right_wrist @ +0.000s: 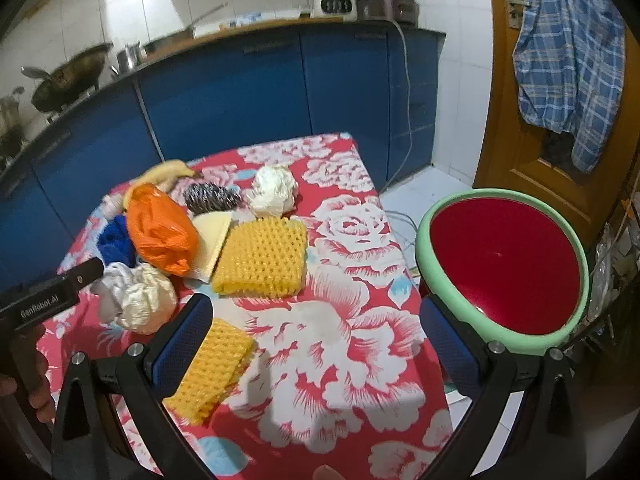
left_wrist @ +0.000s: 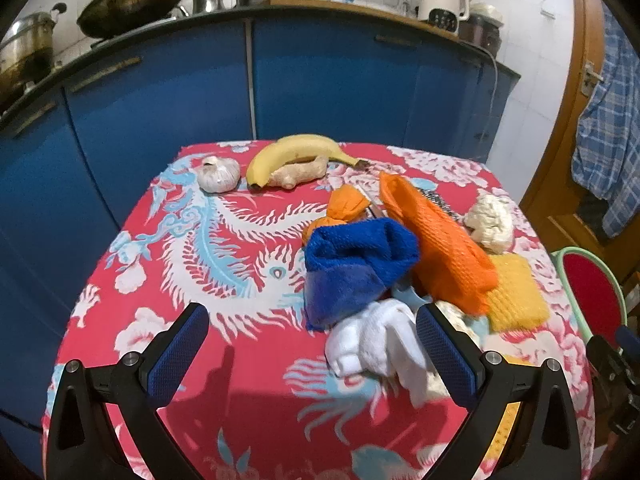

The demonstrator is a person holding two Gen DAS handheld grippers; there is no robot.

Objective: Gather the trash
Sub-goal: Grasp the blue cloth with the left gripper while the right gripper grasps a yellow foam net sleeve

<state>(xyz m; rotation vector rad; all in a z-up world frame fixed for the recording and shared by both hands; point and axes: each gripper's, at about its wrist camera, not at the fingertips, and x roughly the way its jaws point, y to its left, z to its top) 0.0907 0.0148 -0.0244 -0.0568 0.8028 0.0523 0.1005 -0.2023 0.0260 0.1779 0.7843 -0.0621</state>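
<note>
Hovering over a red floral tablecloth (right_wrist: 360, 280), the left gripper (left_wrist: 312, 344) and right gripper (right_wrist: 316, 336) both hang with fingers spread wide and nothing between them. Trash lies heaped at mid-table: crumpled white paper (left_wrist: 376, 344) nearest the left gripper, an orange plastic bag (right_wrist: 164, 232), yellow foam netting (right_wrist: 260, 256) and a smaller foam piece (right_wrist: 212, 368) beside the right gripper's left finger. A red basin (right_wrist: 504, 268) waits off the table's right edge. Snagging the blue cloth (left_wrist: 352, 264), which touches the paper, looks the likeliest slip, as does grabbing the banana (left_wrist: 296, 152)
</note>
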